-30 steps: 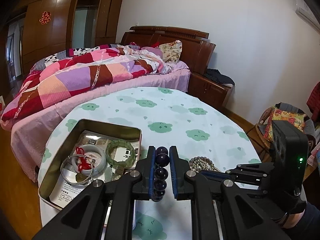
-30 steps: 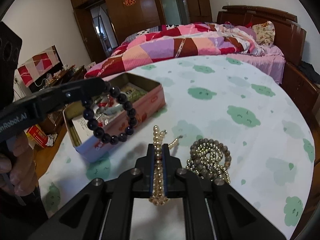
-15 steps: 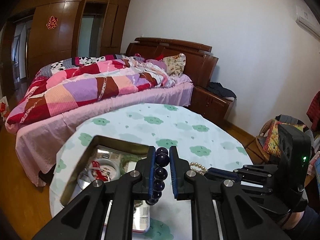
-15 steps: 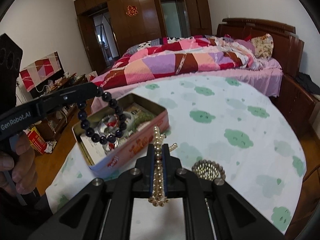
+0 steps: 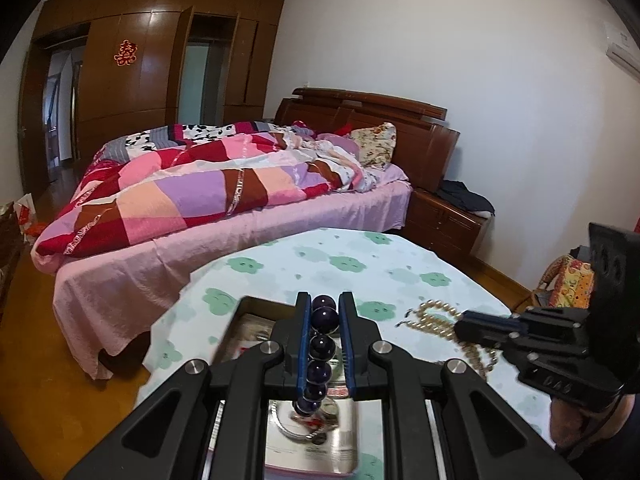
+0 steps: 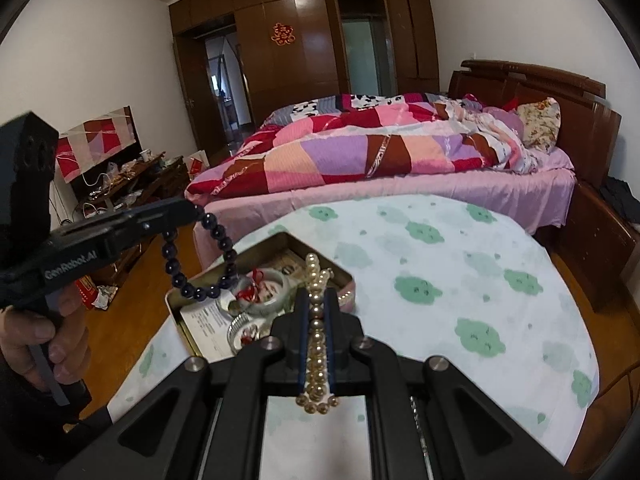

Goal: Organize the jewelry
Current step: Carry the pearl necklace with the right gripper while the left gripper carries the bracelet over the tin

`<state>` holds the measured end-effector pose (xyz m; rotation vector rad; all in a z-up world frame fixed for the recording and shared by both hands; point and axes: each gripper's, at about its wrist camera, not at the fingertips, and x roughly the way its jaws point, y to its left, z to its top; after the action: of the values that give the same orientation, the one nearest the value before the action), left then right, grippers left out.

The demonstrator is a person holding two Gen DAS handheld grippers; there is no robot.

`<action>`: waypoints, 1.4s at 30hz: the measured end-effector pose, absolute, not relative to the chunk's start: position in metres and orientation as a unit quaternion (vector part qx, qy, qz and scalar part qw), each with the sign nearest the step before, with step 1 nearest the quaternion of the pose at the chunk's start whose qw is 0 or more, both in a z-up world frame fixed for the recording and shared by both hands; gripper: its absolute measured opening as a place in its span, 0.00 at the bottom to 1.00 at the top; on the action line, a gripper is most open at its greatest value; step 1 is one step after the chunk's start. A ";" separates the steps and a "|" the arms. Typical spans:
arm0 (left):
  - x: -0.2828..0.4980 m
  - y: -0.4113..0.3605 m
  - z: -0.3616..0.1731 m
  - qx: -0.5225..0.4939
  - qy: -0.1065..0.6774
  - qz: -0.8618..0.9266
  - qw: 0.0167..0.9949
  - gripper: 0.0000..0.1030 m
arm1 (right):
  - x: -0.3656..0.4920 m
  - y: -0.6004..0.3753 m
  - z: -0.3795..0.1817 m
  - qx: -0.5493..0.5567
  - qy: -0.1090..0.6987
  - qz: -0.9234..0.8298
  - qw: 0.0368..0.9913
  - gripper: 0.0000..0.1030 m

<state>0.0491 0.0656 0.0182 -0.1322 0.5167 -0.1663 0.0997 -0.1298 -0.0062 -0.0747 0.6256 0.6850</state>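
Both grippers risen above tin (image 6: 188, 342): left gripper (image 5: 323, 312) clamps purple bracelet (image 6: 208, 258), right gripper (image 6: 318, 300) clamps pearl strand (image 6: 316, 344). Next: lower into tin, release.

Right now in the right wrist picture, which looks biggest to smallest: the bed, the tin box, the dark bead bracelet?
1. Bed, far off yet biggest.
2. Tin box, partly hidden by the tool.
3. Dark bead bracelet, smallest, though nearness to the camera makes it look almost as big as the box.
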 end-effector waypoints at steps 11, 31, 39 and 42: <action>0.074 0.094 0.006 -0.069 0.270 -0.060 0.959 0.13 | 0.112 -0.087 0.007 -0.060 0.290 0.341 0.892 0.09; 0.095 0.091 -0.037 -0.054 0.317 -0.055 0.945 0.13 | 0.138 -0.032 -0.058 -0.073 0.344 0.321 0.880 0.09; 0.099 0.087 -0.042 -0.042 0.320 -0.049 0.945 0.13 | 0.141 -0.035 -0.070 -0.068 0.363 0.312 0.875 0.09; 0.100 0.085 -0.045 -0.032 0.323 -0.047 0.945 0.13 | 0.140 -0.033 -0.073 -0.069 0.365 0.311 0.875 0.09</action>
<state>0.0997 0.0848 -0.0454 -0.0658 0.6577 -0.0967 0.1399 -0.0330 -0.0726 -0.1436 0.7619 0.6495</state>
